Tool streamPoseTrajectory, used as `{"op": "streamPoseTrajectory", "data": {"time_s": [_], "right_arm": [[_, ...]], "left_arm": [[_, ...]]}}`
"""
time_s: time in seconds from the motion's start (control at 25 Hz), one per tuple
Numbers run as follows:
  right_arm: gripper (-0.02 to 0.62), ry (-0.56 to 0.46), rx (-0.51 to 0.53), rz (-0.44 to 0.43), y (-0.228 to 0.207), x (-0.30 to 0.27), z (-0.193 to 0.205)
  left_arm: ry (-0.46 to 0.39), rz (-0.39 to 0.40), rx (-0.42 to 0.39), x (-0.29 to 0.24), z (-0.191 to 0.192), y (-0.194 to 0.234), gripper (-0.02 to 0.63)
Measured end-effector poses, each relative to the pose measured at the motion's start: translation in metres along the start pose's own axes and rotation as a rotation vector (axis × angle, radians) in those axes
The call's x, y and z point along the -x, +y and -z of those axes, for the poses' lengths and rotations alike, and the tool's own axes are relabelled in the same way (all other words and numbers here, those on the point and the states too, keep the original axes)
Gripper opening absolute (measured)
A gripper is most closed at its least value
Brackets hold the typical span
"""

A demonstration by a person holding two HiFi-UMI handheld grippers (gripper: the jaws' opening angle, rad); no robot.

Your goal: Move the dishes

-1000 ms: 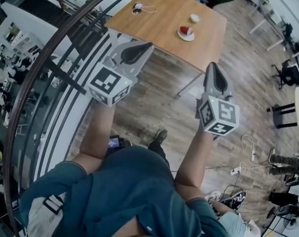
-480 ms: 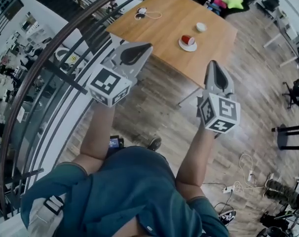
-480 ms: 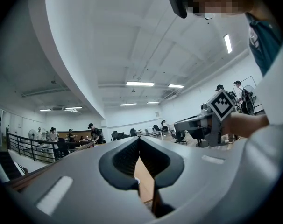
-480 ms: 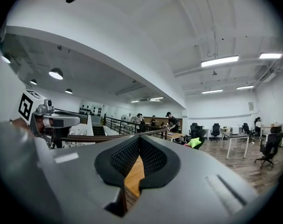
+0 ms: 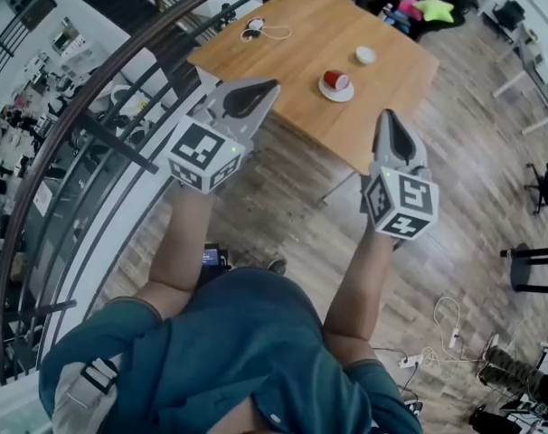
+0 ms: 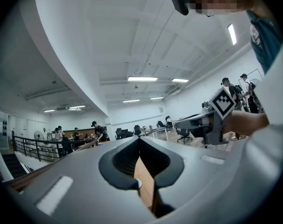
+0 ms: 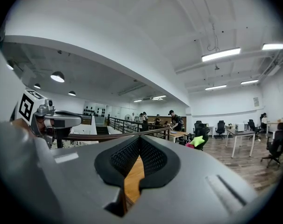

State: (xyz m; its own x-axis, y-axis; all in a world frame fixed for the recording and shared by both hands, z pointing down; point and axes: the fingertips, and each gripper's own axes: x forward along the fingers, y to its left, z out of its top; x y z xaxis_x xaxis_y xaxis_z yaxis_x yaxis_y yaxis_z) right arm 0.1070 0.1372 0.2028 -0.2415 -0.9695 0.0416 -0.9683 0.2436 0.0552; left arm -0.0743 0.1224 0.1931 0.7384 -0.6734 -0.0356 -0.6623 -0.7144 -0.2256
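A red cup (image 5: pixel 338 80) lies on its side on a white saucer (image 5: pixel 336 90) on the wooden table (image 5: pixel 292 52) at the top of the head view. A small white bowl (image 5: pixel 365 55) sits just beyond it. Both grippers are held up in the air short of the table, over the wooden floor. My left gripper (image 5: pixel 271 84) is shut with nothing in it, and in its own view the left gripper (image 6: pixel 138 140) has its jaw tips meeting. My right gripper (image 5: pixel 388 115) is shut and empty too; the right gripper (image 7: pixel 140 138) shows closed tips over a strip of table.
A curved dark railing (image 5: pixel 102 107) runs along the left beside a stairwell. A white device with a cable (image 5: pixel 255 25) lies at the table's far left. A green star cushion (image 5: pixel 434 8) is behind the table. A black stool (image 5: pixel 530 269) and floor cables (image 5: pixel 444 319) are at the right.
The table and dishes have drifted left and slightly nearer in the head view as the person steps forward. Both grippers stay shut in the same raised pose.
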Motion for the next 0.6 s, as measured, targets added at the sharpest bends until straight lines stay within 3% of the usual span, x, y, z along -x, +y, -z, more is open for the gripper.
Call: {"op": "streamPoseTrajectory", "data": {"time_s": [0.6], "right_arm": [[0.009,0.044,-0.016,0.031,-0.065,-0.019,0.023]], "left_arm": [[0.015,0.012,0.014,-0.086,0.014,-0.013,0.0]]}}
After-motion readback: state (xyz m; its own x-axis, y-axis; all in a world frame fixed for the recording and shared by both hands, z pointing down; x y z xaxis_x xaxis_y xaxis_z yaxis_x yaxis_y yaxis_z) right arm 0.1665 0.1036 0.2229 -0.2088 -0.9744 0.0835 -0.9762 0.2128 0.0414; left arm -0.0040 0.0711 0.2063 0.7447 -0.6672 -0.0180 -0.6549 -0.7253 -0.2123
